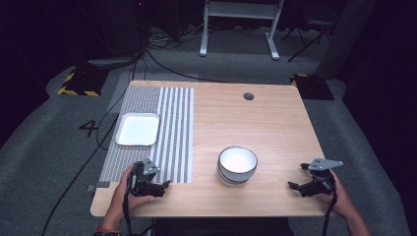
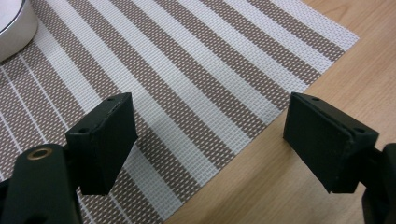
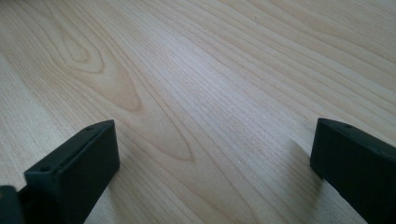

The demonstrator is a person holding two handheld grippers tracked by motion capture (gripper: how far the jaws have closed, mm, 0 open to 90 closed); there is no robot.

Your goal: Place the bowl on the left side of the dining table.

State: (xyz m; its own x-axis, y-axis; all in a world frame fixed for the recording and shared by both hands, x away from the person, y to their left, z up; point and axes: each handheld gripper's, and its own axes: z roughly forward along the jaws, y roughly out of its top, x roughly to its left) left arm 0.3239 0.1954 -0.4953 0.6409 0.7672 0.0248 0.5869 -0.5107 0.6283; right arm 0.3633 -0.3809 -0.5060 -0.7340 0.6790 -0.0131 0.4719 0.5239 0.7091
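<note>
A white bowl with a dark rim band (image 1: 237, 165) stands on the wooden table (image 1: 255, 123) near its front middle. A white square plate (image 1: 138, 129) lies on a brown and white striped placemat (image 1: 167, 132) at the left. My left gripper (image 1: 166, 185) rests at the placemat's front right corner, held by a hand, open with nothing between its jaws. In the left gripper view the left gripper (image 2: 210, 135) spans the placemat (image 2: 196, 79) edge, and the plate's rim (image 2: 14, 28) shows at the top left. My right gripper (image 1: 296, 176) sits near the front right edge, open over bare wood (image 3: 210, 93).
A round cable hole (image 1: 249, 96) is in the table's far side. Beyond the table stand a white desk frame (image 1: 241, 24) and cables on grey carpet. Yellow and black floor markers (image 1: 78, 81) lie at the far left and right.
</note>
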